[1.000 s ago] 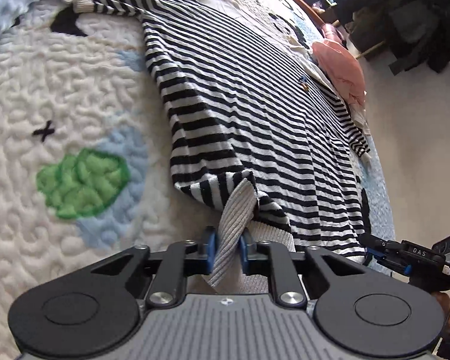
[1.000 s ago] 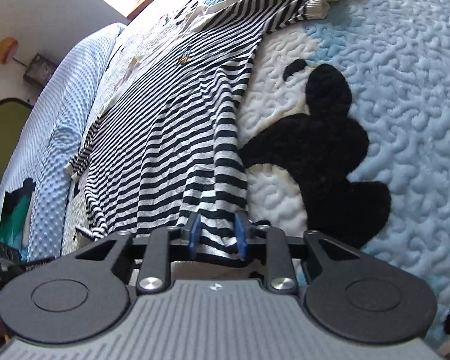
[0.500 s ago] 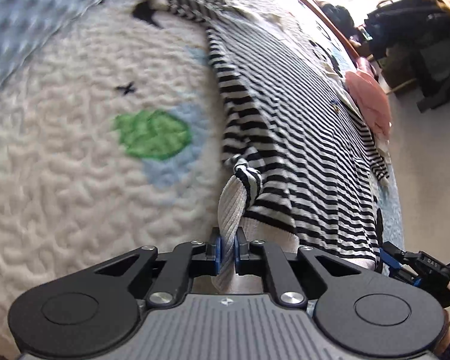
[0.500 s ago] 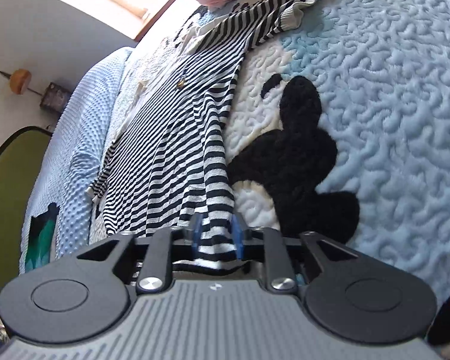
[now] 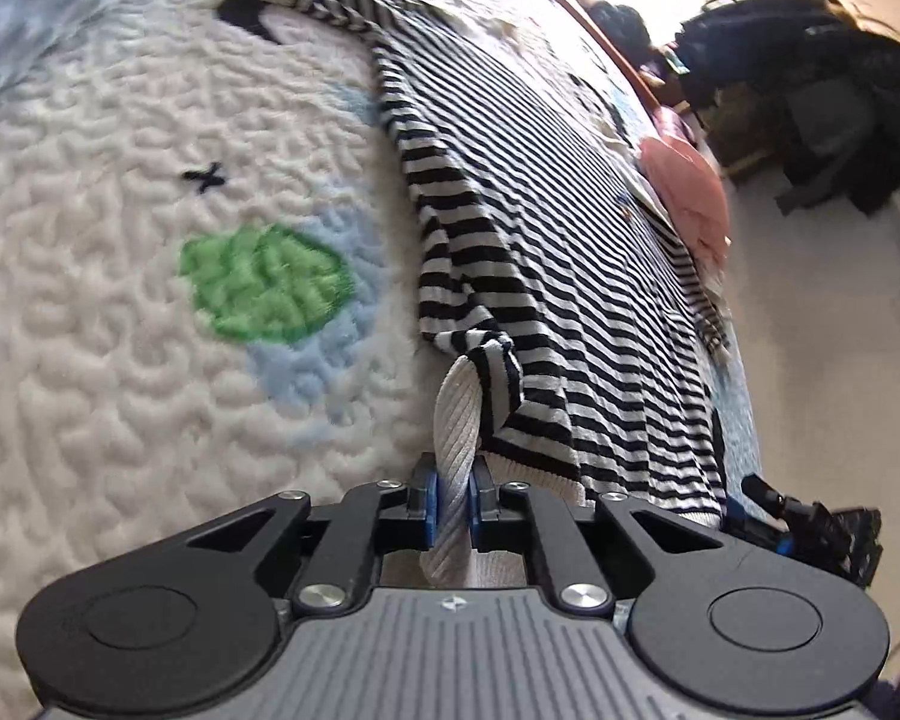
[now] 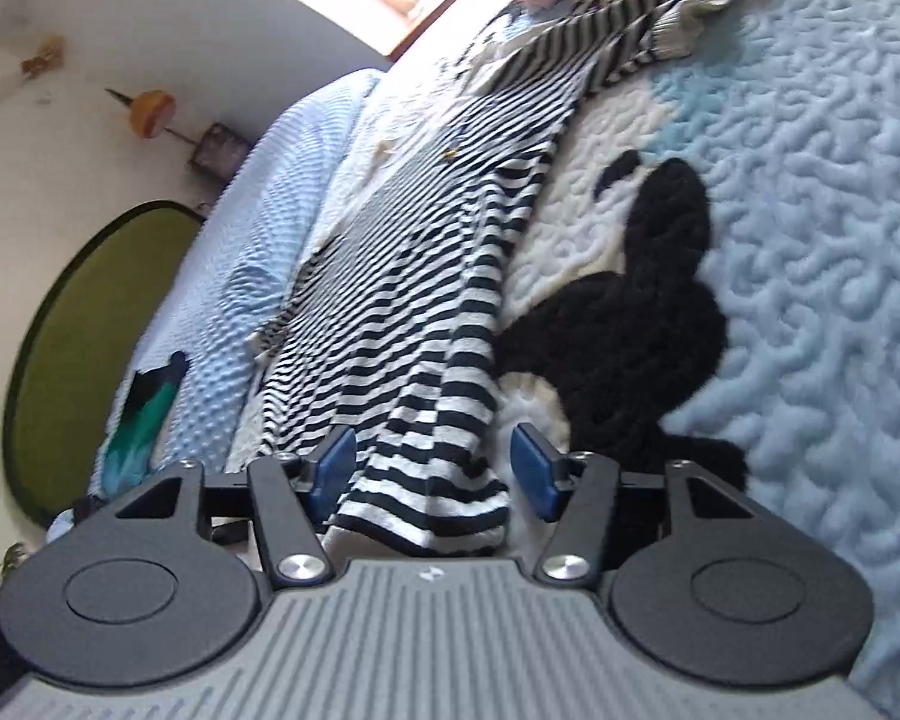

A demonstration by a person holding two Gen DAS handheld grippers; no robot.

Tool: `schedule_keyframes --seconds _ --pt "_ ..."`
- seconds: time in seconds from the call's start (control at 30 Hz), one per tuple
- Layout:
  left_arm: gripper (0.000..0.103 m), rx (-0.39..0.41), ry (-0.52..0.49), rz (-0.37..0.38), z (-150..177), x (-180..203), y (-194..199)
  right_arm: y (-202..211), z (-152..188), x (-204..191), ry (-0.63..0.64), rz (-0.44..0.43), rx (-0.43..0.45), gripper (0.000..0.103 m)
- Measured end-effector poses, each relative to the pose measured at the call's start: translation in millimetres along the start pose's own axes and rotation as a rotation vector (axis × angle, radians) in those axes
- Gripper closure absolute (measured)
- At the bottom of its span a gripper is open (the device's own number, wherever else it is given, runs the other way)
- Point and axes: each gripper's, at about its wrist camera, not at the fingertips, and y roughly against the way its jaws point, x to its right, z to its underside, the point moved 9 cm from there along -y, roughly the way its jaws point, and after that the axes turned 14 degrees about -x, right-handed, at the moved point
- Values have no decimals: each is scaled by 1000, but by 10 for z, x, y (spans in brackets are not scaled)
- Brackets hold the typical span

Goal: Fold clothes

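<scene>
While the left gripper [image 5: 452, 495] pinches the striped sweater's [image 5: 546, 252] ribbed hem [image 5: 457, 420], the right gripper [image 6: 435, 471] gapes wide around its other corner on the quilt [image 6: 840, 192].

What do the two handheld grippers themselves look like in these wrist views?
Both match: the left gripper and right gripper have black linkage arms with round caps, silver screws, blue finger pads, and a grey ribbed body bearing a small white logo. No cables or sleeves are clearly visible.
</scene>
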Motion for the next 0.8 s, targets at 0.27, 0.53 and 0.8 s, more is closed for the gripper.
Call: schedule_keyframes --seconds 0.27,0.53,0.8 --pt "92 41 -21 28 23 25 -62 44 131 -77 67 10 -16 42" --pt "92 111 -104 24 55 102 -87 -141 366 -399 392 167 -12 45" --pt "93 175 -91 -1 106 87 19 -64 302 -874 389 137 17 85"
